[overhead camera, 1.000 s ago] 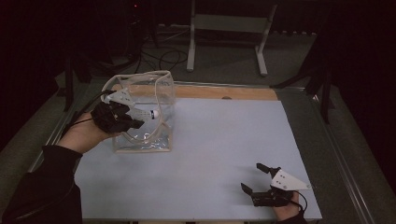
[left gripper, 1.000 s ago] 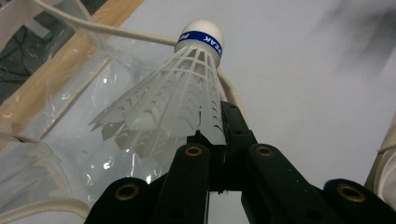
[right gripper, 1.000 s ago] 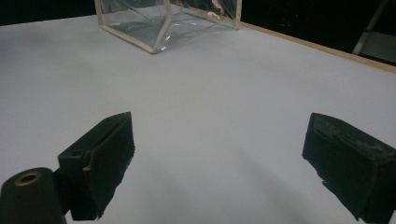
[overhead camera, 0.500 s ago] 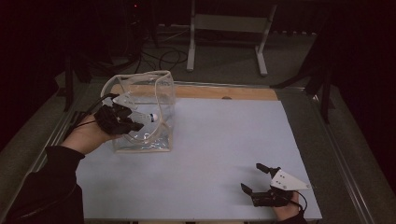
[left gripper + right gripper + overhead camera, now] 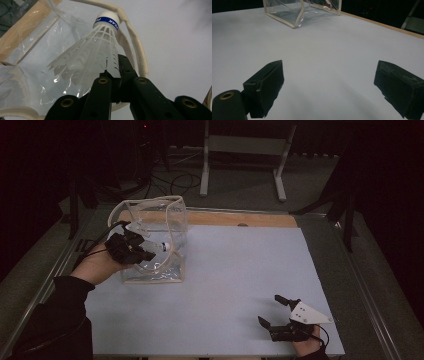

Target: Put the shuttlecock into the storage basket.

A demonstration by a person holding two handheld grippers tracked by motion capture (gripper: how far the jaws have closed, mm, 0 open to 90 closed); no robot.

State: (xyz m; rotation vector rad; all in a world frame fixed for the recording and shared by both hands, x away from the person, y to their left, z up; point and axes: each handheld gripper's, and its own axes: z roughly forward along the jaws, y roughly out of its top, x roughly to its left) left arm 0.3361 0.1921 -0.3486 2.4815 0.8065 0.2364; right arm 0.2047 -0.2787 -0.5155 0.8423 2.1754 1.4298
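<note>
Right now the left tool (image 5: 145, 251), clamped on a white shuttlecock's (image 5: 96, 52) skirt, holds it at the clear plastic bag (image 5: 165, 215), seemingly for dropping inside, which calls for letting go, while the right tool (image 5: 281, 316) rests spread apart on the counter (image 5: 240, 265).

Left claw (image 5: 116, 75) clamped on white shuttlecock (image 5: 96, 53) skirt, cork tip pointing away, above clear bag (image 5: 37, 62).

A dim recording lab or studio: a worktop (image 5: 240, 285) covered in pale sheet, dark surroundings, loose cables (image 5: 175, 182) on grey floor at 11 o'clock, a metal stand (image 5: 245, 155) at 12.
</note>
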